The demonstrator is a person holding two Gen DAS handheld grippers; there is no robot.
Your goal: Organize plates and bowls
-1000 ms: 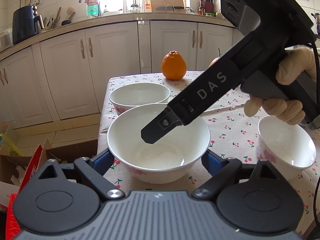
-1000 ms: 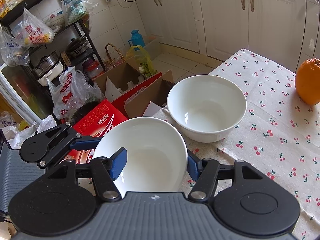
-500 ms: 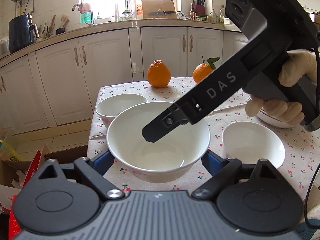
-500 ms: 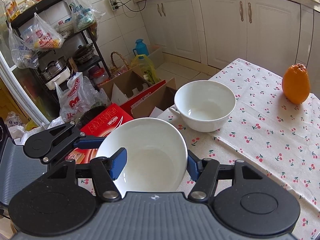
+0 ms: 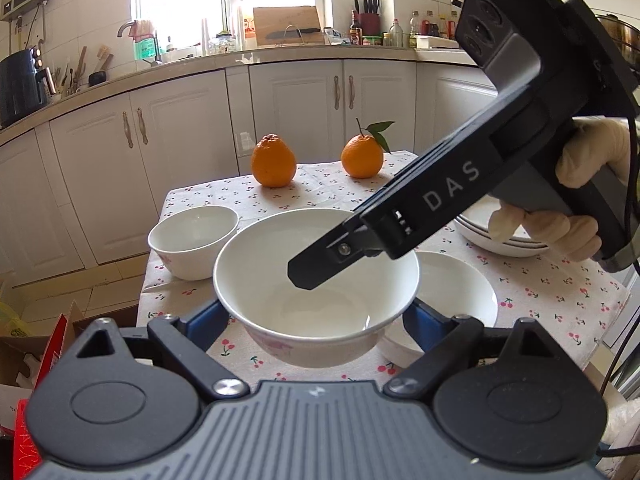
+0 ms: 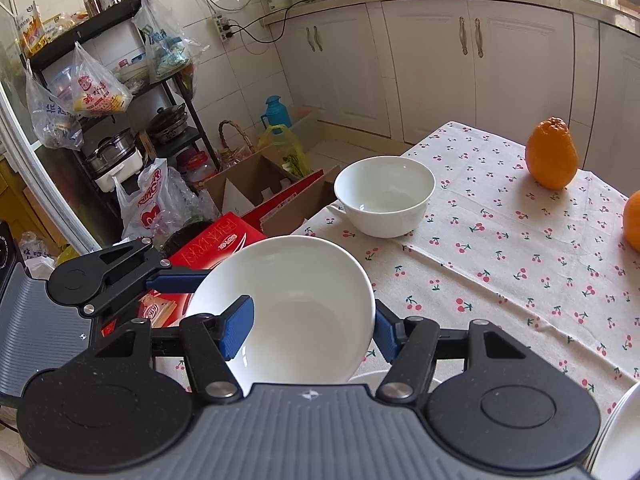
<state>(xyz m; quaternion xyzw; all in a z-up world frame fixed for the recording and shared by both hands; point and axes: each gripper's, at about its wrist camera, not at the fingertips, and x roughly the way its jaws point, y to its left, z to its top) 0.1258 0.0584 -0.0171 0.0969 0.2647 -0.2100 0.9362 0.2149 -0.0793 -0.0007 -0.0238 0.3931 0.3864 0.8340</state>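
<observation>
Now both claws grip the same white bowl. The left claw (image 5: 316, 316) has its blue pads pressed on the bowl's outer wall, one on each side, and the big bowl (image 5: 316, 292) hangs upright above the near part of the table (image 5: 560, 296), its underside clear of the cherry-print cloth. The right claw (image 6: 312, 328) clamps the bowl's rim: its left pad (image 6: 238, 328) lies inside the bowl and its right pad sits outside against the wall. In the left wrist view this claw reaches down from the upper right with a black finger tip inside the bowl, and a gloved hand (image 5: 576, 196) holds its handle.

Just right of the held bowl, partly behind it, a second bowl (image 5: 468, 292) stands on the table. To the far left a smaller bowl (image 5: 194, 240) stands near the table's left edge, well apart from the held one. On the right, behind the gloved hand, lies a stack of plates (image 5: 504, 236). Two oranges (image 5: 274, 160) stand at the far edge of the table, the right one with a green leaf on its stem. Beyond the table run white cabinets (image 5: 296, 108). Left of the table, on the floor, stand open cardboard boxes (image 6: 256, 188) and a red box (image 6: 216, 244).
</observation>
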